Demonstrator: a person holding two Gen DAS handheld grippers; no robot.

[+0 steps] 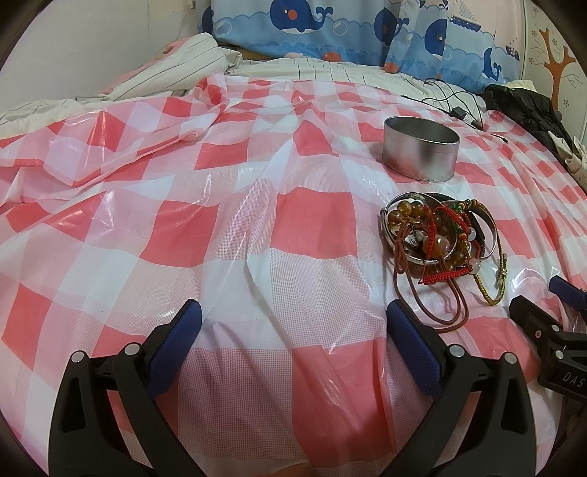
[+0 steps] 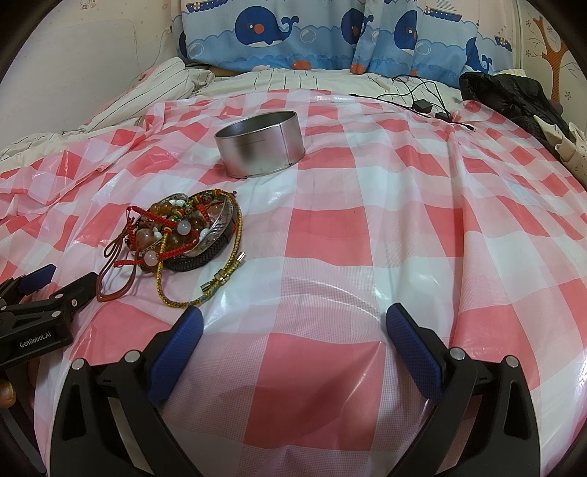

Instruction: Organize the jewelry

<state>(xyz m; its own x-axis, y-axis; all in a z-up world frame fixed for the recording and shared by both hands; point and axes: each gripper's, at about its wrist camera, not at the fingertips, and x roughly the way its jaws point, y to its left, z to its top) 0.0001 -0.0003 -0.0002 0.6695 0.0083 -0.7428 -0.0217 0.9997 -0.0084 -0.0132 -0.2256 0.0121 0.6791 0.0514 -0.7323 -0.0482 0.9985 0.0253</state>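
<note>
Tangled jewelry heap [image 2: 183, 235] and round metal tin [image 2: 261, 145] on a bed under a pink-and-white checked plastic sheet [image 2: 330, 238].

Both empty, jaws spread wide: left hand-held gripper [image 1: 293, 330], right hand-held gripper [image 2: 293, 326], low over the sheet's near edge. Heap just short of the tin, toward the pillows [image 2: 293, 33]; braided yellow cord [image 2: 234, 235] running lengthwise, clasp end nearest the right hand-held gripper.

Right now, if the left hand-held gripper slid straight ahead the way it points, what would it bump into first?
Probably nothing soon. The left hand-held gripper points over bare checkered plastic sheet; the jewelry pile and metal tin lie off to its right. Farther on come the striped bedding, though depth is unclear.
</note>
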